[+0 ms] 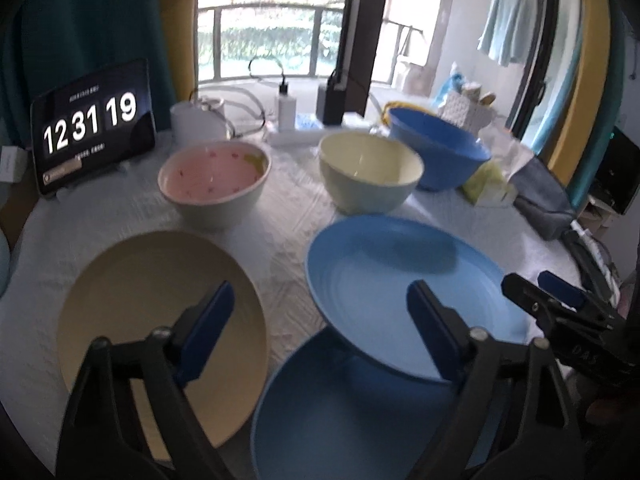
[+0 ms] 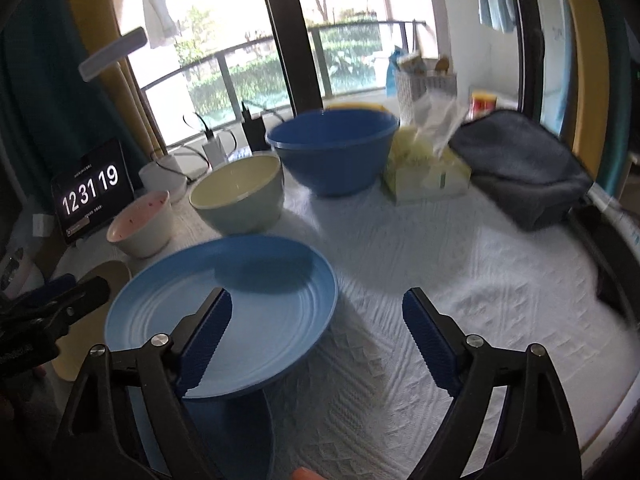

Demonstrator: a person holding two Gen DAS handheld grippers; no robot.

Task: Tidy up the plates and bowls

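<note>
1. At the near table edge: left gripper (image 1: 320,320) jaws spread wide, nothing between them; right gripper (image 2: 318,320) likewise spread and empty.
2. Just ahead: light blue plate (image 1: 400,280) sits tilted, its near rim propped on a darker blue plate (image 1: 352,420) underneath. Not nested flat, as far as I can tell.
3. Step in hand, my read: seat the top plate. Pinch one rim, lift slightly, centre, lower flat. Don't shove it, it may slide off.
4. Left of that: beige plate (image 1: 160,312) flat on the tablecloth (image 2: 440,340), separate, likely next on the stack.
5. Mid-table: pink-lined bowl (image 1: 214,184), cream bowl (image 1: 370,172), apart, upright.
6. Far: big blue bowl (image 2: 332,152), touching nothing visible.
7. Room: open cloth on the right; tissue box (image 2: 428,176), grey pouch (image 2: 520,172) and clock tablet (image 1: 92,128) crowd the back edge.
</note>
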